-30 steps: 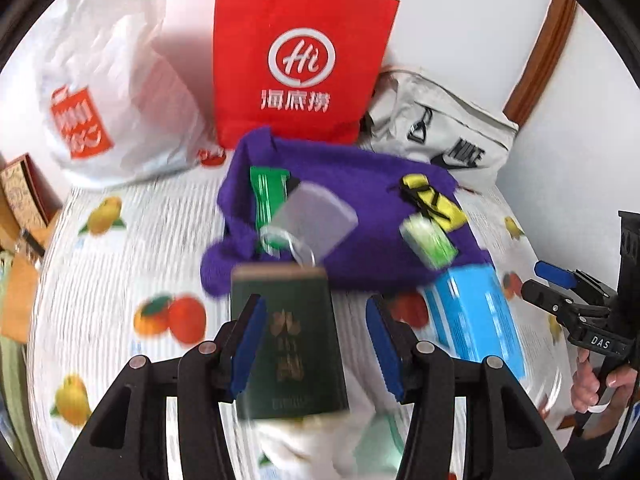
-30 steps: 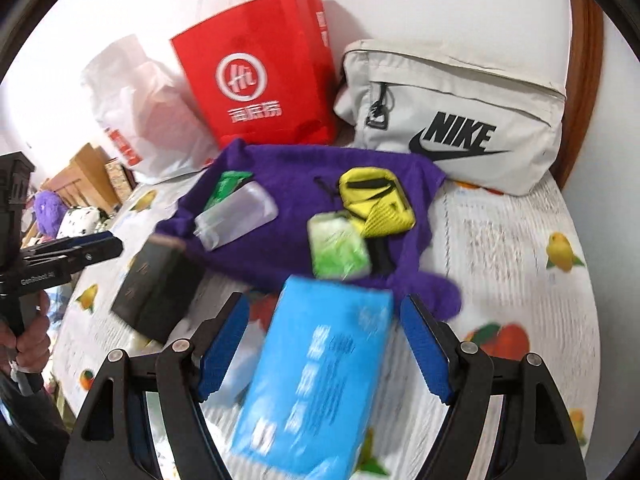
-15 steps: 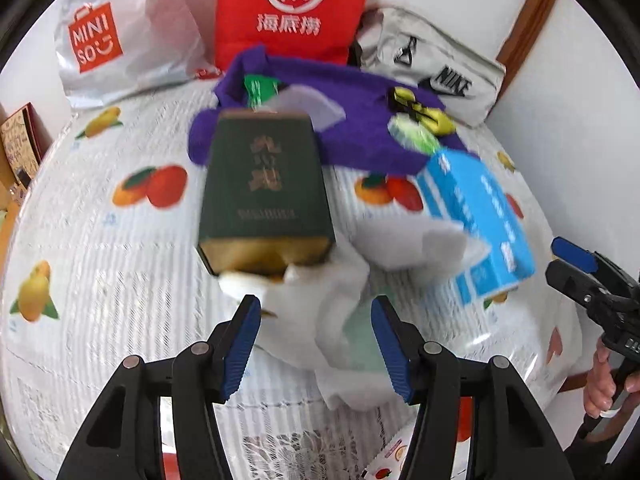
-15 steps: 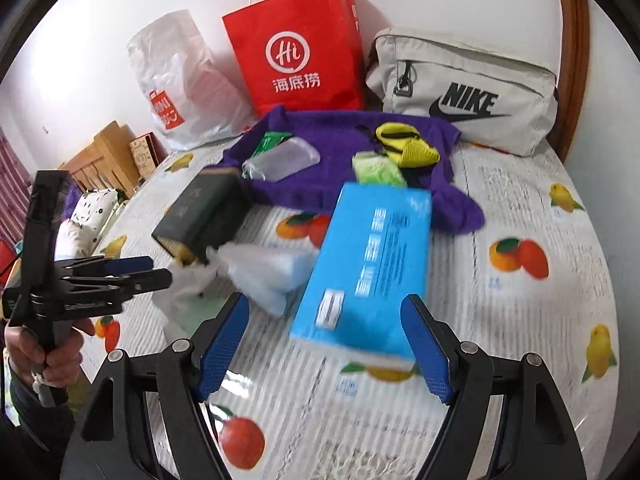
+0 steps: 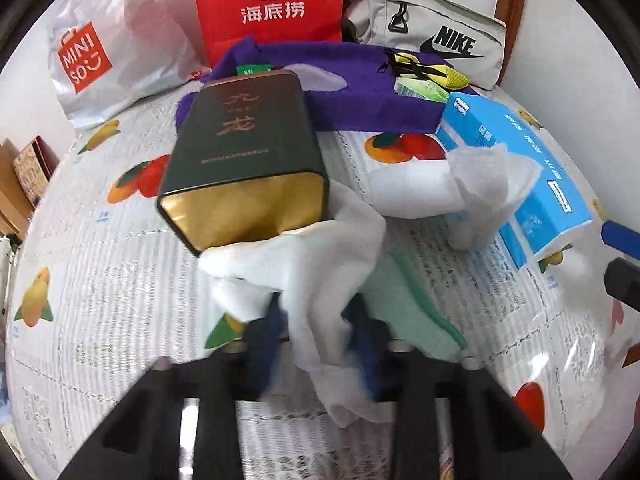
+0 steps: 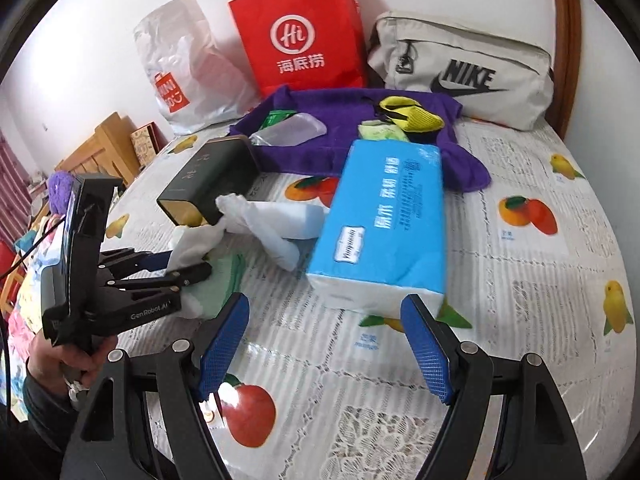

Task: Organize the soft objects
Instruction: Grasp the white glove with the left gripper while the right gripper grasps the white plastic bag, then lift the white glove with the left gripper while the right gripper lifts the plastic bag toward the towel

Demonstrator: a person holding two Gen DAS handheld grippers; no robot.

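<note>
A crumpled white cloth [image 5: 320,276] lies on the fruit-print tablecloth [image 5: 100,264], partly under a dark green tin [image 5: 248,140]. My left gripper [image 5: 318,340] is closing, and its blue pads pinch the cloth's near end. A mint green cloth [image 5: 404,304] lies beneath it. In the right wrist view the left gripper [image 6: 188,266] grips the white cloth [image 6: 192,240]. My right gripper [image 6: 326,344] stands open with nothing between its fingers, just short of a blue tissue pack [image 6: 384,216]. A second white cloth [image 6: 276,220] leans on the pack.
A purple towel [image 6: 340,140] at the back carries a yellow pouch [image 6: 412,114], a green packet [image 6: 380,132] and a clear bottle [image 6: 292,132]. Behind stand a red paper bag [image 6: 300,36], a white plastic bag [image 6: 188,68] and a beige Nike bag [image 6: 464,72]. Wooden furniture [image 6: 100,148] stands left.
My left gripper came down past the green tin onto the white cloth and its jaws narrowed around it. The right gripper drew back, so the tissue pack now lies ahead of its fingers.
</note>
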